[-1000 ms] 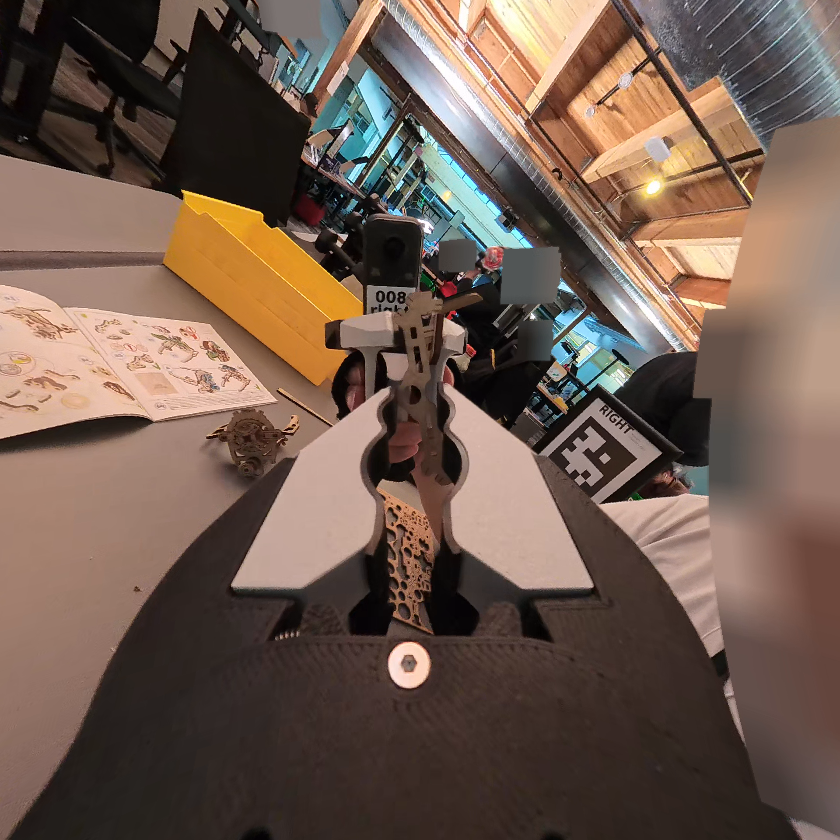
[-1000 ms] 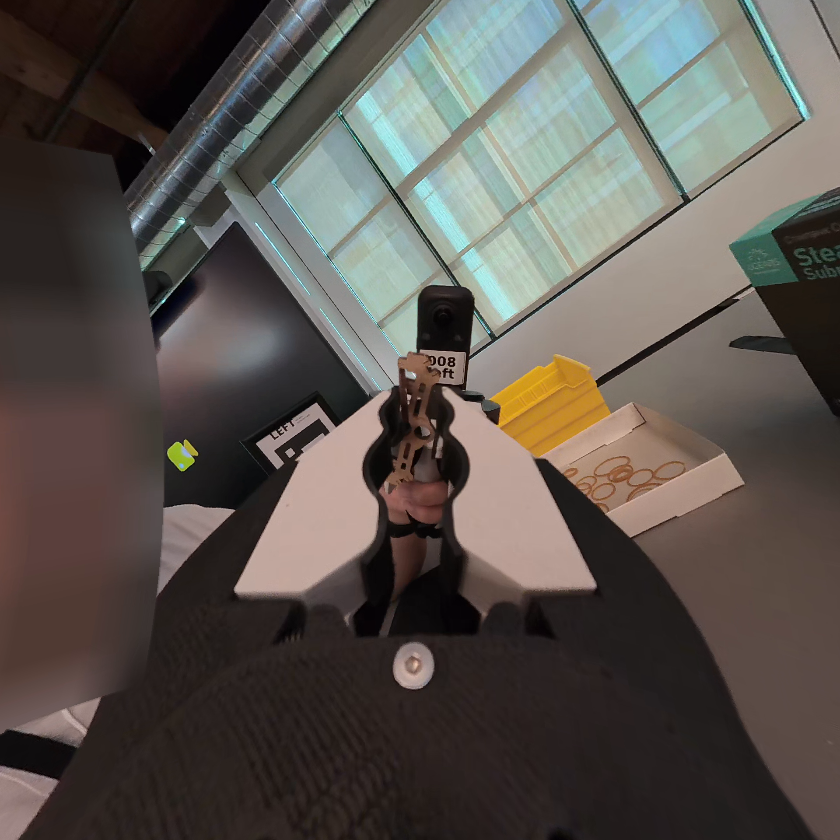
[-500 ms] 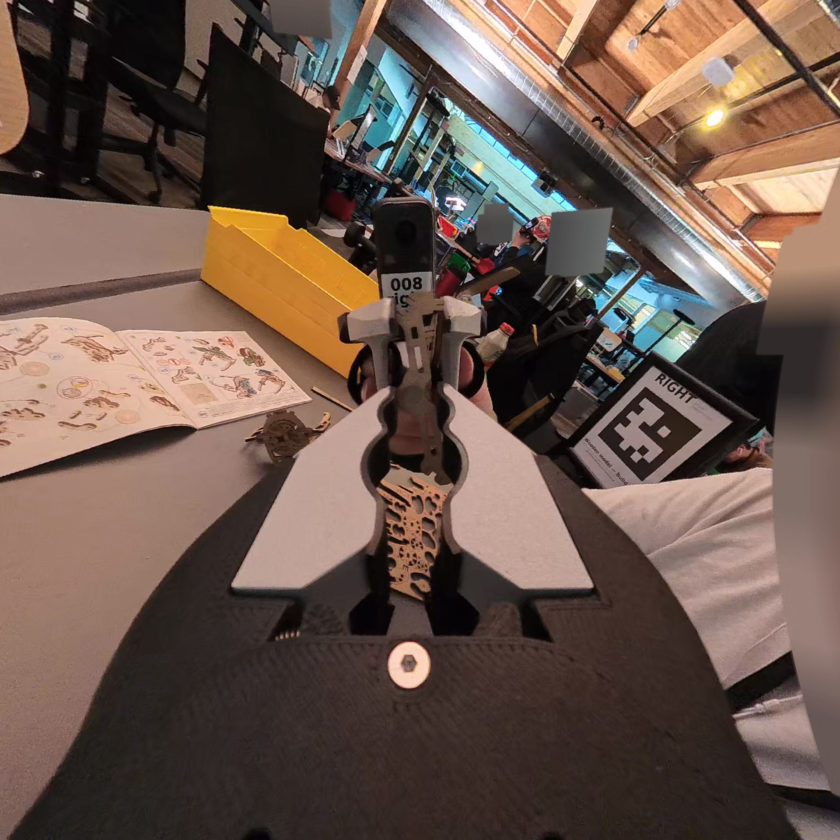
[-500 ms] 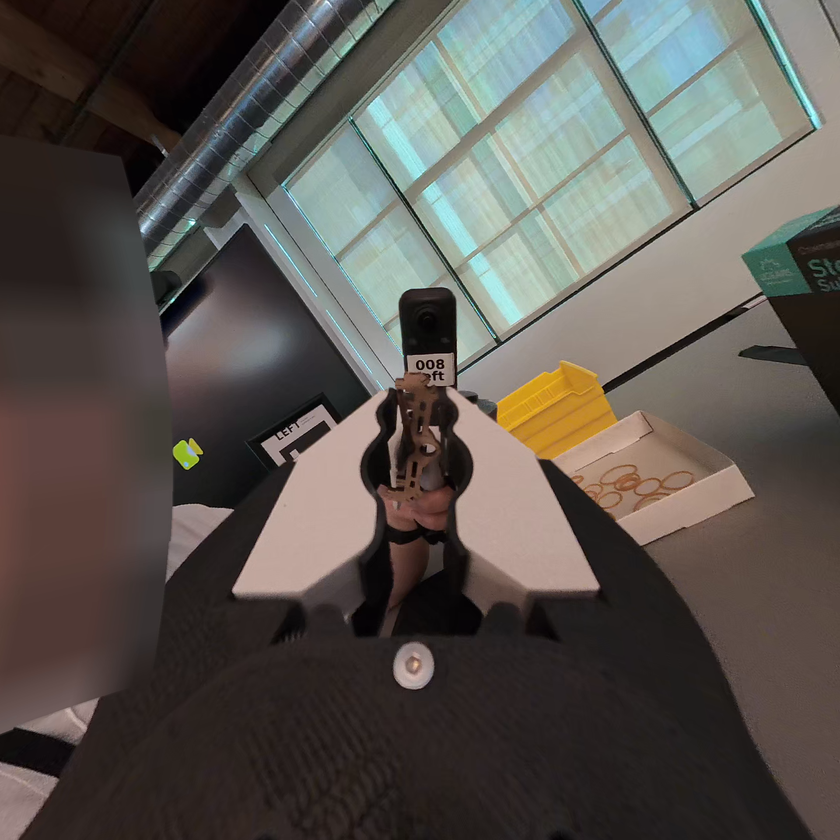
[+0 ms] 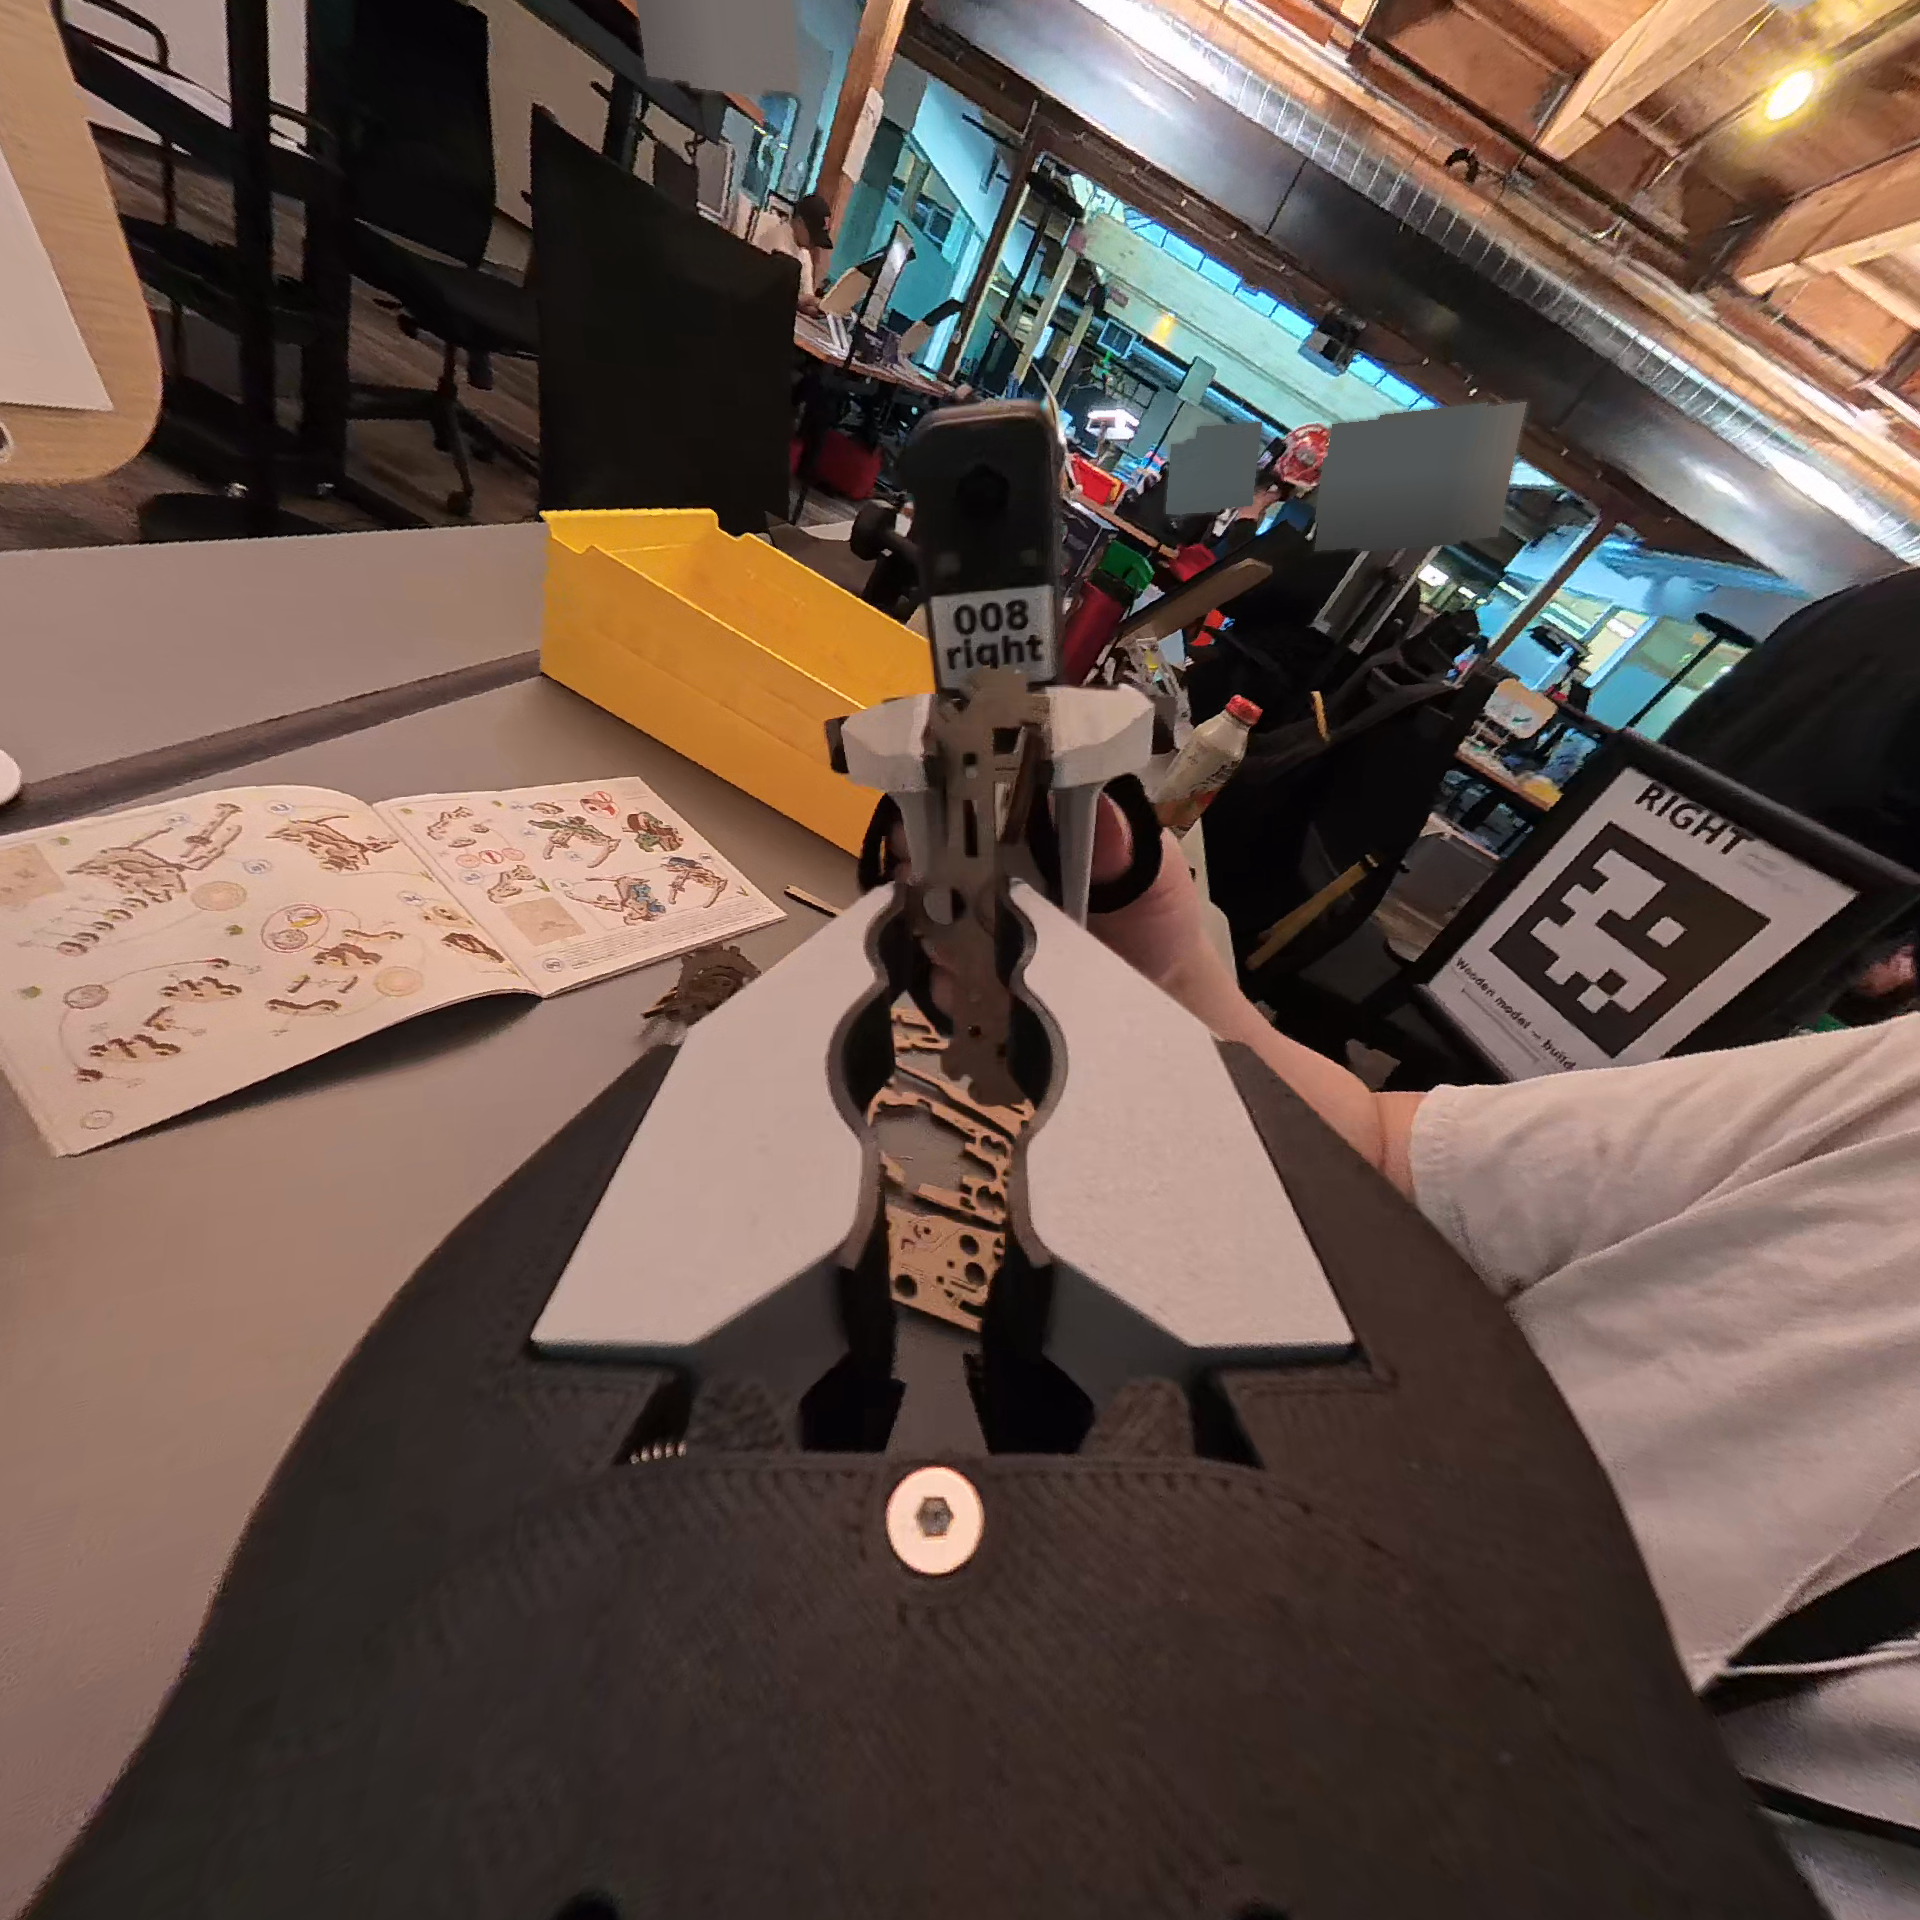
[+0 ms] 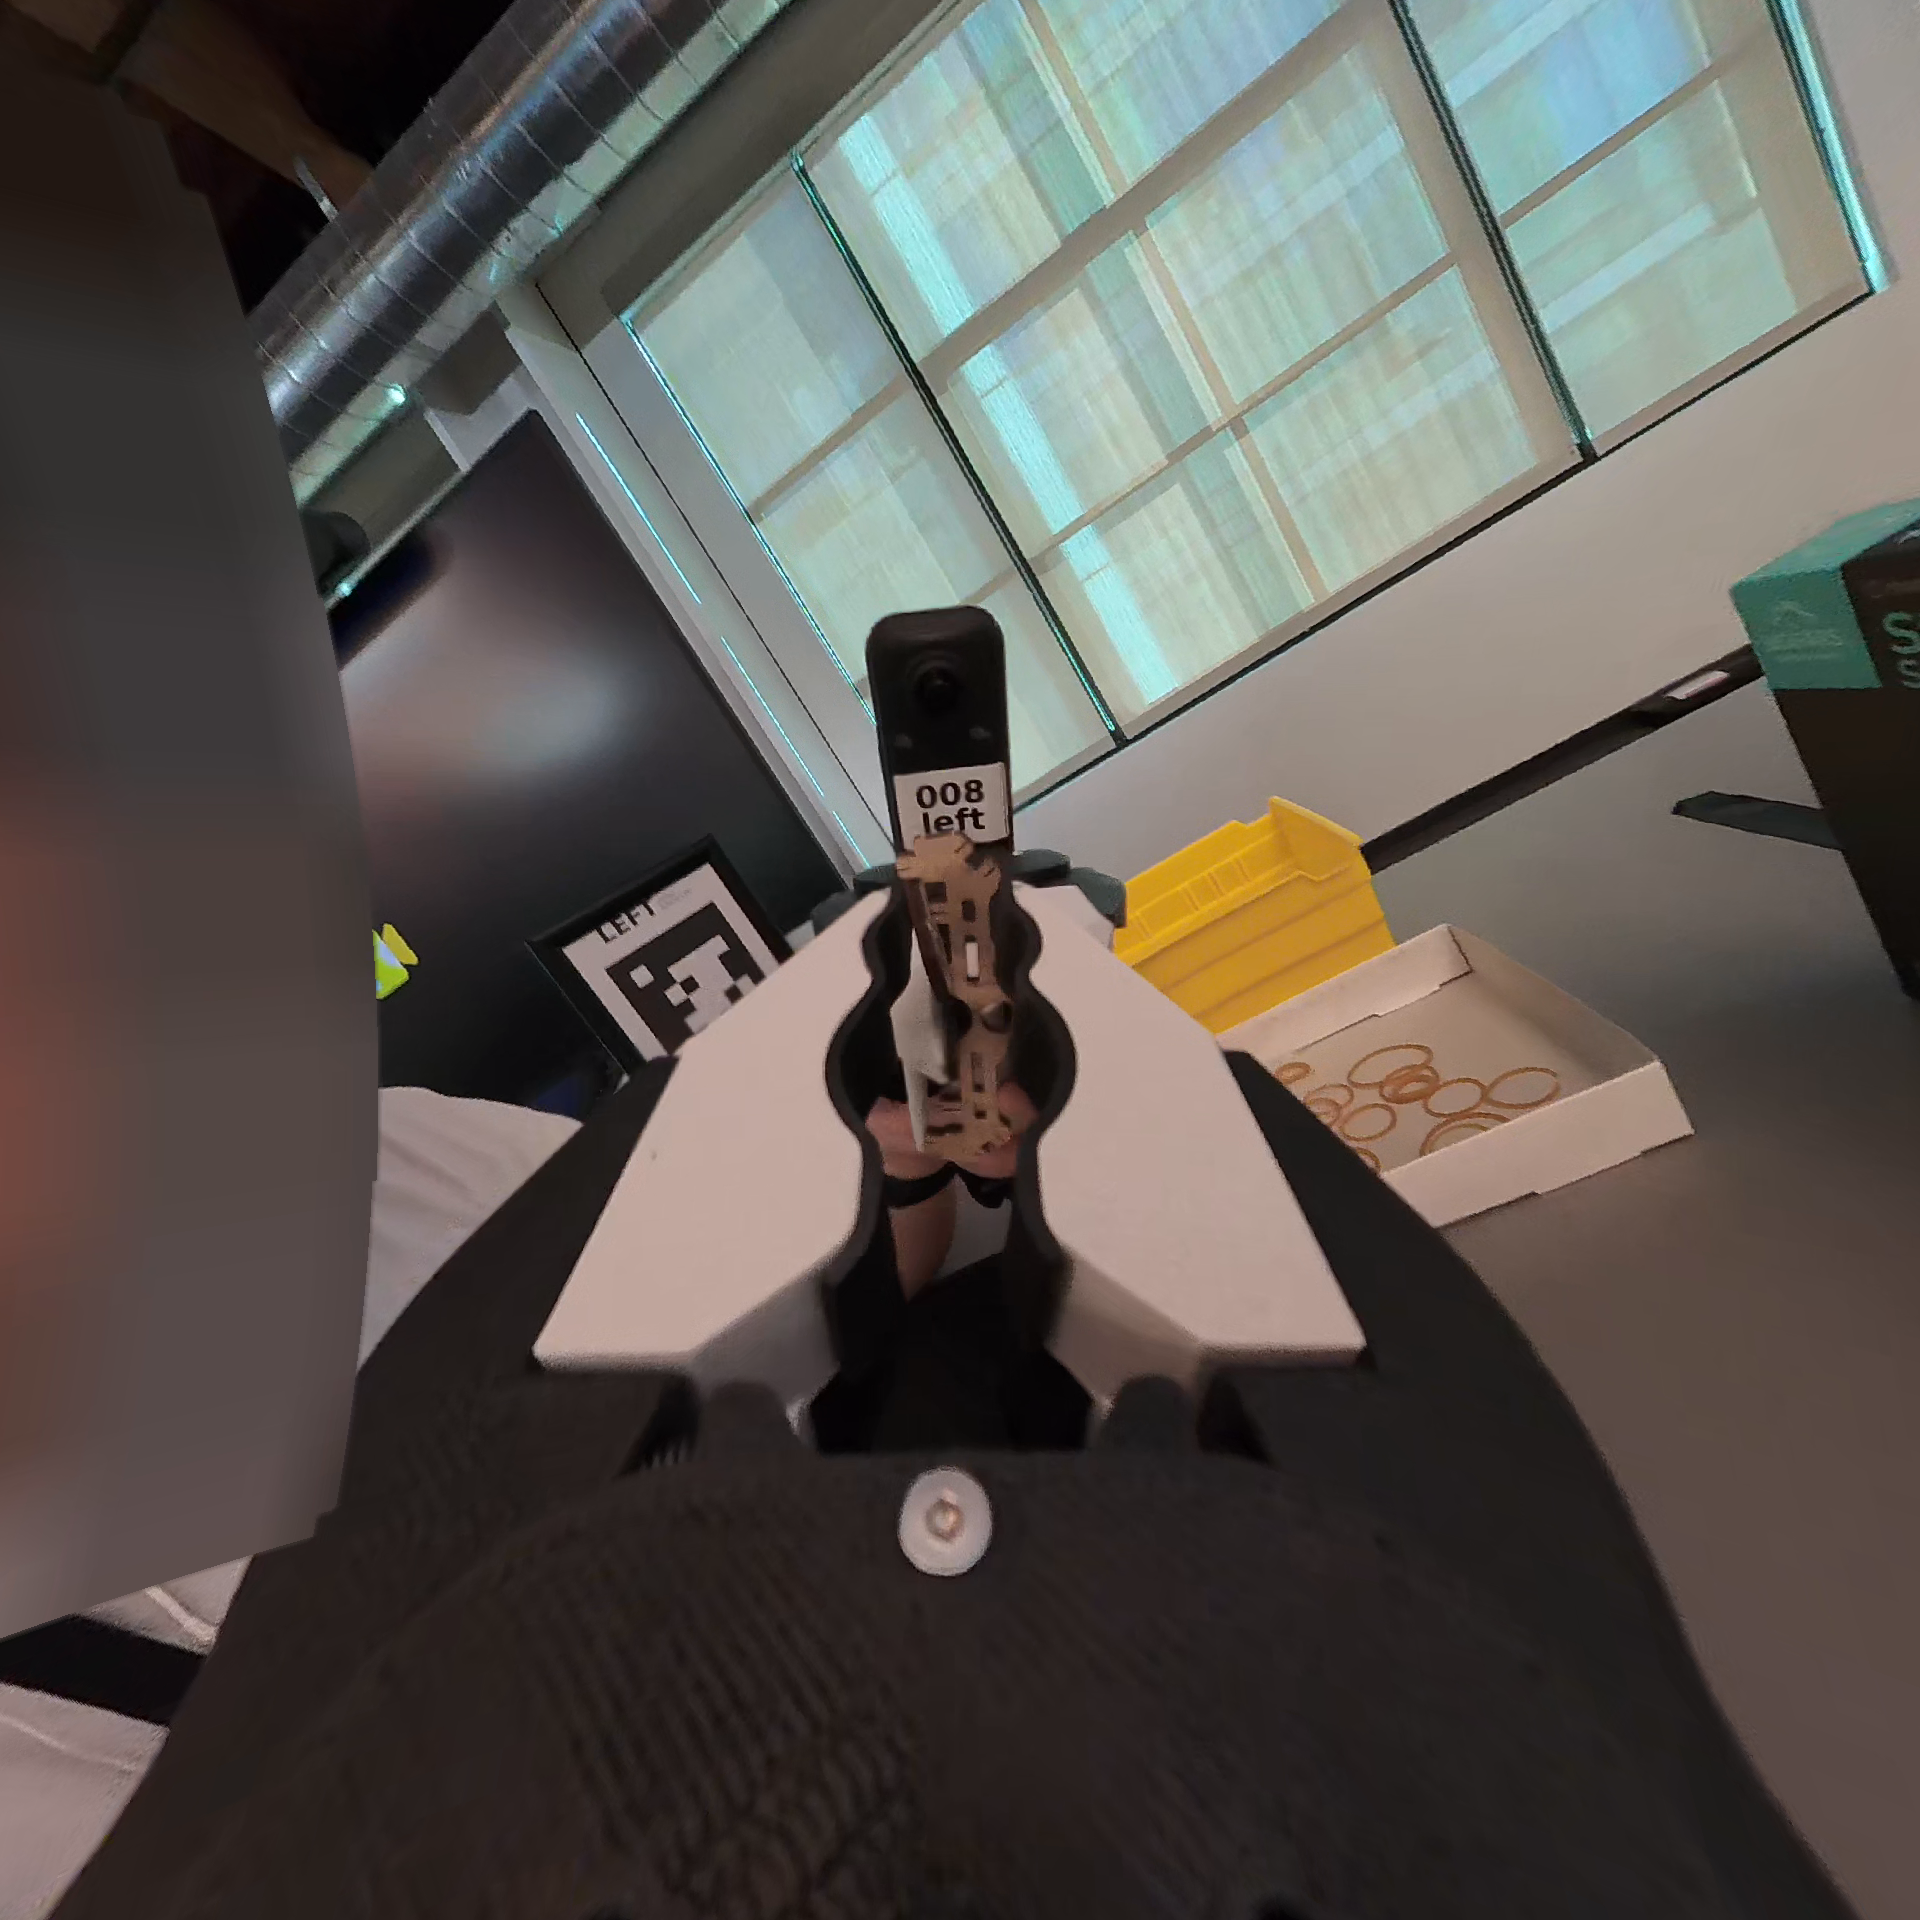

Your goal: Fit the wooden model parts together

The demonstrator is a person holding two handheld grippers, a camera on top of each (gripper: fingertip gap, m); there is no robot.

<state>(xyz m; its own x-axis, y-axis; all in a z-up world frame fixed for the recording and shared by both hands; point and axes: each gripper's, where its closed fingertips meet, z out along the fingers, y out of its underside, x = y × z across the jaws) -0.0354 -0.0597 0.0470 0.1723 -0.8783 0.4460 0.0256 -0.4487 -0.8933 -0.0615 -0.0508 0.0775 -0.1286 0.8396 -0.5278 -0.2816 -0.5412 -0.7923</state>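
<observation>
Grey desk (image 5: 260, 1299) below, both tools up in the air: left tool (image 5: 951, 935) and right tool (image 6: 951, 914) each pinch the same wooden part (image 5: 961, 894) from opposite ends. Its lower half hides between the fingers. Booklet (image 5: 312, 935) and yellow bin (image 5: 717, 655) sit well clear.

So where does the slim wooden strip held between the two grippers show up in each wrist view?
Left wrist view: the wooden strip stands centre frame, running from the left gripper to the right gripper facing it.
Right wrist view: the strip is again central, between the right gripper's fingertips.
Shared landmark: the yellow bin.
</observation>
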